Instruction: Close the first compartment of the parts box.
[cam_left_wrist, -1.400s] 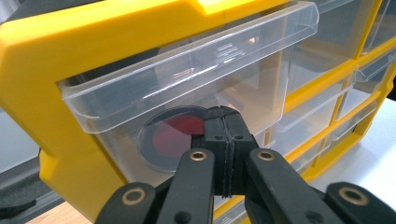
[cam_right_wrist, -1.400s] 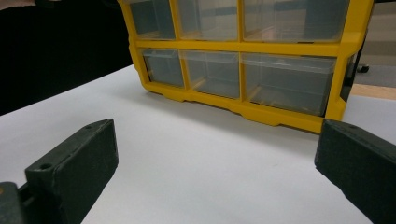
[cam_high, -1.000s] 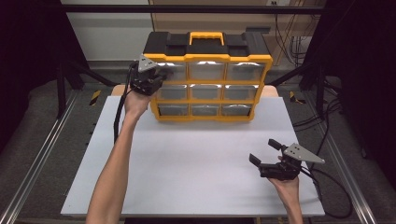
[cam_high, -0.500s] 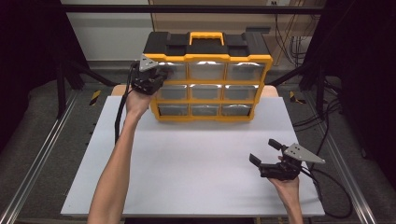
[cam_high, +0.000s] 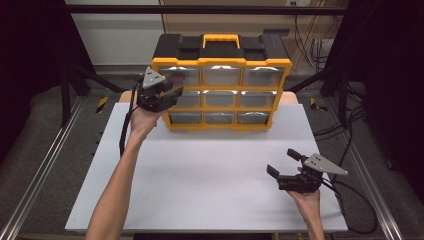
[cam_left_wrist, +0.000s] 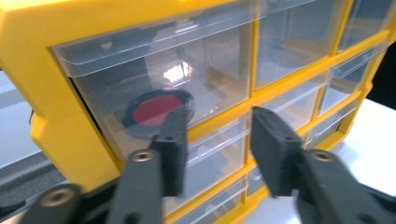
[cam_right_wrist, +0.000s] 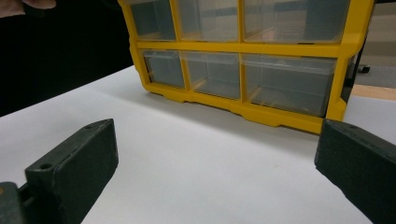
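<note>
A yellow organizer (cam_high: 221, 64) with nine clear drawers and a black top stands at the back of the white table (cam_high: 200, 175). My left gripper (cam_high: 172, 88) is held up against its top-left drawer (cam_left_wrist: 159, 79), open, with nothing between the jaws. In the left gripper view the left gripper (cam_left_wrist: 219, 122) points at that drawer's lower front edge. A red round disc with a dark rim (cam_left_wrist: 156, 109) lies inside the drawer, behind its clear front. My right gripper (cam_high: 282, 161) hovers low over the table's front right, open wide and empty; the right gripper (cam_right_wrist: 217, 144) faces the organizer's bottom row.
The organizer has a yellow carry handle (cam_high: 220, 39) on top. The other drawers (cam_right_wrist: 287, 81) look empty through their clear fronts. Black frame posts (cam_high: 65, 85) stand left and right of the table, and cables (cam_high: 350, 200) trail at the right edge.
</note>
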